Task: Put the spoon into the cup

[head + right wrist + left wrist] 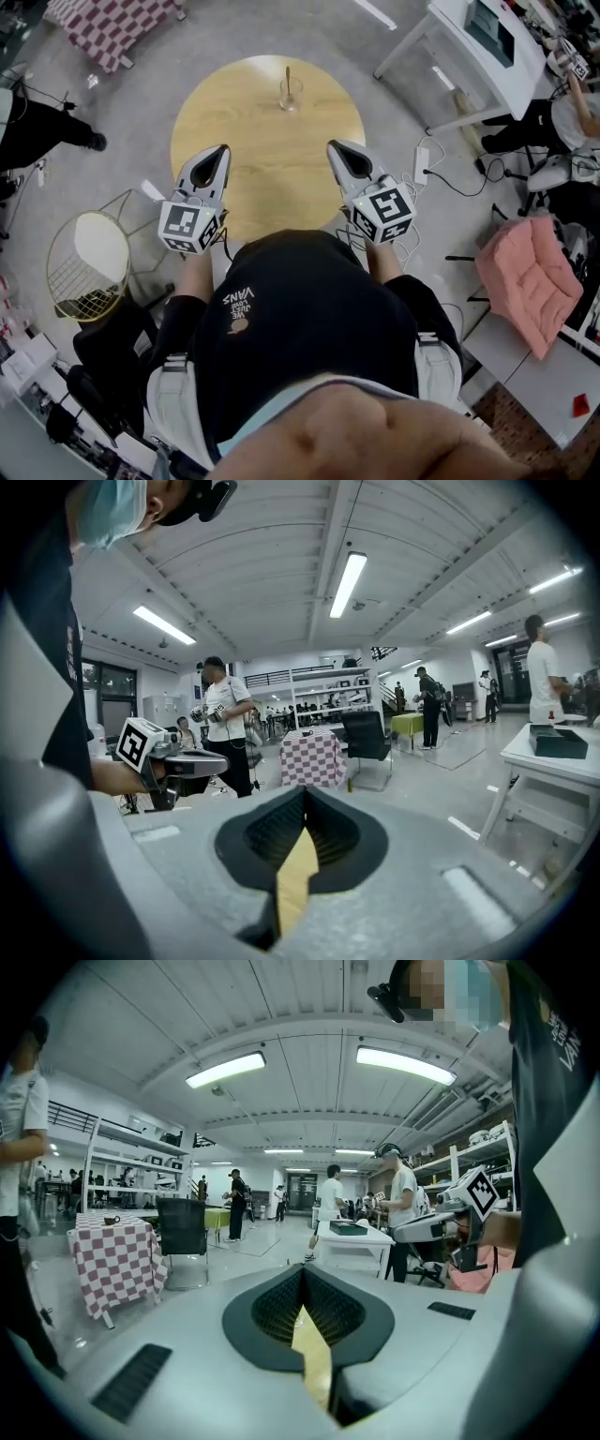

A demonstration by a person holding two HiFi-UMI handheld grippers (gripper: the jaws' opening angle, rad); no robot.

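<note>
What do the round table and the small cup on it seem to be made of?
Table: probably wood or a wood veneer, pale and matt; faint grain lines run across its top. Cup: likely clear glass, perhaps clear plastic; the pale wood colour shows through its wall, and its rim glints.

A round light-wood desk (267, 178) stands on the grey concrete floor (394, 103). Beyond it to the left is a table under a red-and-white checked cloth (112, 23), and to the right a white rectangular table (469, 70). A white power strip (421, 161) lies on the floor near the desk's right edge. A round pale wire basket (70, 281) sits near the desk's left side, and a pink cushion (530, 277) lies well off to the right. Long strip lights (225, 1068) run along the ceiling.
</note>
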